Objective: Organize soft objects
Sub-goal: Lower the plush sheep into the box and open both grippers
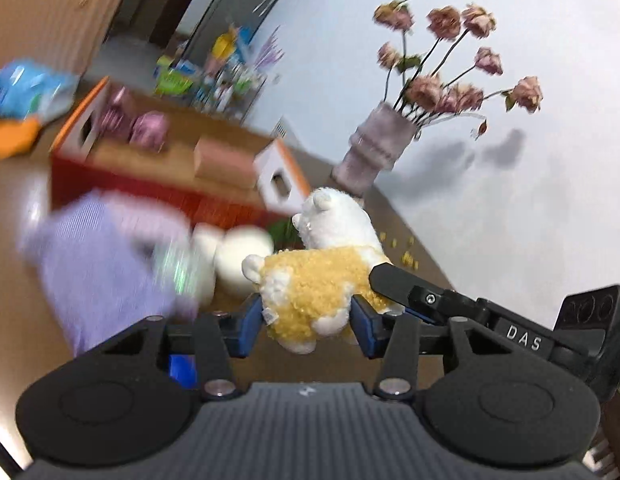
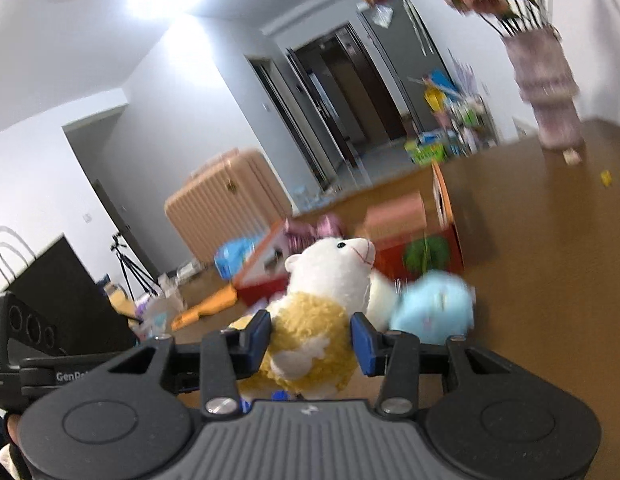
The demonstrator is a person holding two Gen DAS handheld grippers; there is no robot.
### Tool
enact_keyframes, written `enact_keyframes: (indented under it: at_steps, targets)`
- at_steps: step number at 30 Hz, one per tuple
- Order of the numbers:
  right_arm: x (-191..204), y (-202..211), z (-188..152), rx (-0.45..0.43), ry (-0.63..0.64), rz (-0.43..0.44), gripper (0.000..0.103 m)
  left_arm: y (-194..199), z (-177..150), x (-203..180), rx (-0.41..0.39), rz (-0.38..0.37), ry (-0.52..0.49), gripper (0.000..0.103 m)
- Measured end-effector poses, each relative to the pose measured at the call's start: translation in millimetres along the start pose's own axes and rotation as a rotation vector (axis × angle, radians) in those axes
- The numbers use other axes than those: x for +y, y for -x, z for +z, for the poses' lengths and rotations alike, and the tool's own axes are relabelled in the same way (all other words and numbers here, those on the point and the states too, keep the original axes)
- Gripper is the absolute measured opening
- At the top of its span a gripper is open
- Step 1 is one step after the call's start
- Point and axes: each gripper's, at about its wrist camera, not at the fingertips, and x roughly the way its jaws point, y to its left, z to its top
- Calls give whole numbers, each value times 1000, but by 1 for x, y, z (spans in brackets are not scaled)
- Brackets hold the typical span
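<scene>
L gripper point(image 1: 307, 326) + R gripper point(image 2: 312, 346) clamp alpaca plush point(image 1: 314, 288) (blurry).

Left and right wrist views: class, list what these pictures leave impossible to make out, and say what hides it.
- Left wrist: purple blurred shape beside the alpaca plush; motion blur hides its identity.
- Right wrist: light blue soft toy; blur hides its features.
- Both views: alpaca's underside, hidden by the left gripper and right gripper.
- Left wrist: red box contents, blurred.
</scene>
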Motion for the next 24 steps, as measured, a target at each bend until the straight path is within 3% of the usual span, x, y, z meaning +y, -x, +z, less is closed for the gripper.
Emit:
enact_keyframes:
  at_steps: [6, 11, 15, 18, 24]
  targets:
    - [-20, -66, 78, 16, -6, -15, 43, -55, 80, 17, -1, -7, 37, 47]
    - [-49, -140, 109, 66, -34, -83, 42, -120, 116, 49, 53, 26, 63, 46]
    - [-73, -185, 111, 124, -46, -157, 41, -168, 121, 75, 126, 40, 108, 46]
    - [-82, -197, 100, 169, -35, -209, 41, -189, 111, 84, 182, 46, 98, 46]
    - [-71, -198, 83, 190, 88, -299, 44, -196, 101, 83, 188, 71, 56, 46]
